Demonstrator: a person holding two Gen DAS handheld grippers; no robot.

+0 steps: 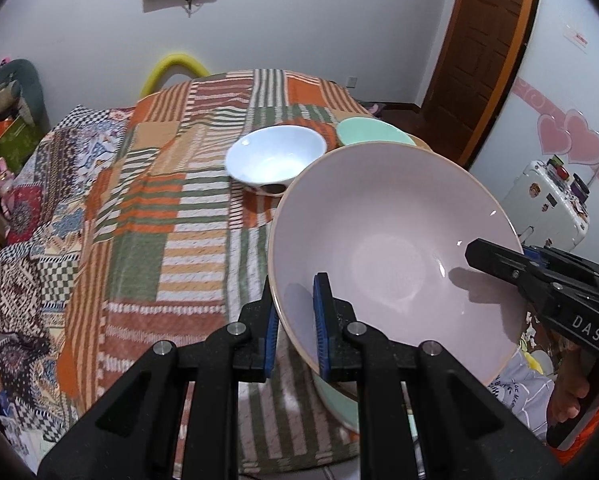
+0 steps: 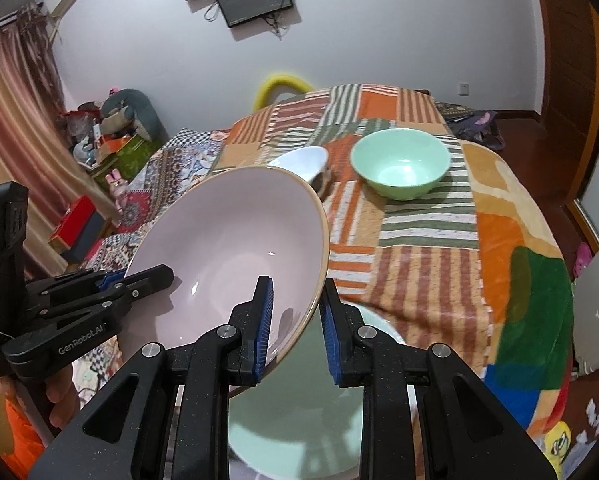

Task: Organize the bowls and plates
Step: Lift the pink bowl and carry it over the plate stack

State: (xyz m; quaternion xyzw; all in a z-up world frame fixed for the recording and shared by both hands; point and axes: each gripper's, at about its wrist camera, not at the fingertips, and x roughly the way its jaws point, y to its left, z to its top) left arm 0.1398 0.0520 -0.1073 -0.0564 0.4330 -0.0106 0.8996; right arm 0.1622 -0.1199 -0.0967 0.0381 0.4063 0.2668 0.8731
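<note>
Pink ceramic: the large bowl [image 1: 395, 256] hangs tilted between my two tongs, clear of the patchwork cloth [image 1: 171, 216]. My left gripper [image 1: 299, 328] is clenched on its near rim, one blue pad inside, one outside. My right gripper [image 2: 295, 328] is clamped on the opposite rim in the same manner. Directly beneath the pink bowl, under my right fingers, lies a mint-green plate [image 2: 299, 420]. Beyond both tongs, a white bowl [image 1: 275, 158] and a mint-green bowl [image 2: 401, 162] stand side by side on the cloth.
</note>
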